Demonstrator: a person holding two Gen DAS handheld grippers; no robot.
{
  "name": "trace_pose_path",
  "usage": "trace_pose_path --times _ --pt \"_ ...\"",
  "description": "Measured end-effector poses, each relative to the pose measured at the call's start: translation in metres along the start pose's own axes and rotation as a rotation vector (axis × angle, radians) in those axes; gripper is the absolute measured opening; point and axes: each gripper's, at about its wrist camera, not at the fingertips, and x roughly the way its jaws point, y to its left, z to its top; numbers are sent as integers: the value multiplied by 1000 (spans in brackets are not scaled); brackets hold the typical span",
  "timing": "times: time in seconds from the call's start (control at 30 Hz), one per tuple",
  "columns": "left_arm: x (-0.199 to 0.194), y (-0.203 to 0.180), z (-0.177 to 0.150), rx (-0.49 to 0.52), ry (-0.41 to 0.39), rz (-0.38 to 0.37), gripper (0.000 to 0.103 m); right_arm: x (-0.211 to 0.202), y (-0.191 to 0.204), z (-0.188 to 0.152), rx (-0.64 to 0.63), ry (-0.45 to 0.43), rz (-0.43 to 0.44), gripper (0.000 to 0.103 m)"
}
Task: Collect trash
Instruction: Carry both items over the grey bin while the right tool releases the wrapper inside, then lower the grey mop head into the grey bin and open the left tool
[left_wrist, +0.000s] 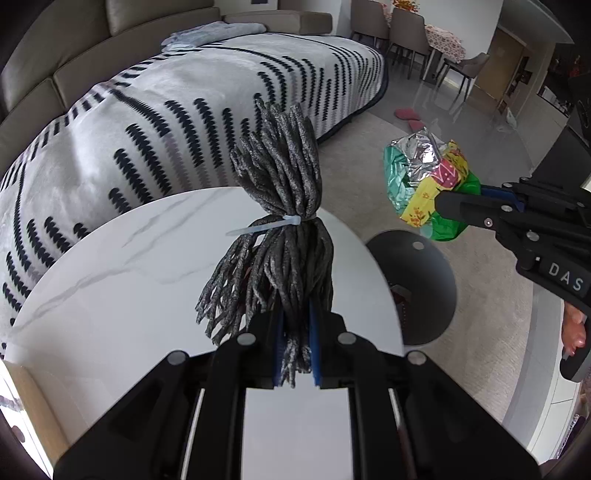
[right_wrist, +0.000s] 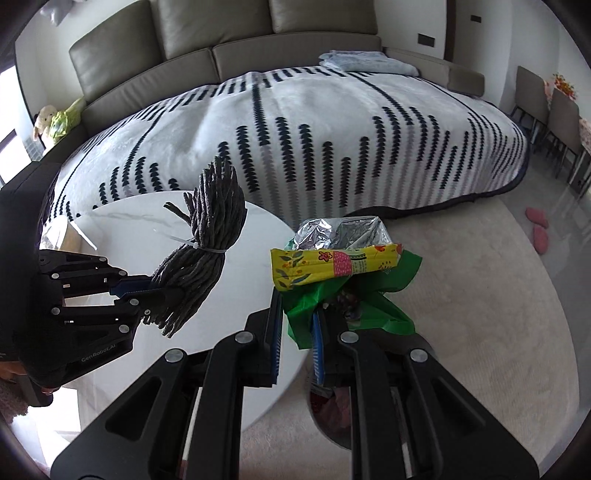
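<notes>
My left gripper (left_wrist: 296, 332) is shut on a grey yarn bundle (left_wrist: 280, 206) tied with a white zip tie, and holds it above the round white marble table (left_wrist: 110, 295). It also shows in the right wrist view (right_wrist: 207, 236), held by the left gripper (right_wrist: 162, 291). My right gripper (right_wrist: 297, 325) is shut on a crumpled wad of wrappers (right_wrist: 340, 258): green plastic, yellow flowered paper and silver foil. In the left wrist view the wad (left_wrist: 424, 177) hangs above a round dark bin (left_wrist: 417, 288) beside the table, held by the right gripper (left_wrist: 458, 199).
A sofa with a white blanket with dark stripes (right_wrist: 314, 140) lies behind the table. A pale carpet (right_wrist: 480, 314) covers the floor at the right. Pink slippers (right_wrist: 537, 225) lie on the floor. Dining chairs (left_wrist: 406, 33) stand far back.
</notes>
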Motion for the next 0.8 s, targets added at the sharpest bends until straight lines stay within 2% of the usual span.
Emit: trace_pose_path --times 0.17,0.3,0.43,0.63,0.8 --pt "18 -51 15 40 -6 -42 12 -18 -56 -26 94 5 -68 13" --pt "25 -77 14 30 -28 -12 12 -22 -86 -45 157 13 -101 13" --pt "31 -94 6 -3 -39 21 12 -16 -100 -61 192 29 -125 13" --pt "41 -105 -10 -55 -2 29 13 -8 -105 -80 223 52 -136 13" --pt "39 -111 -16 -84 -3 43 13 -1 -111 -88 266 66 -138 13"
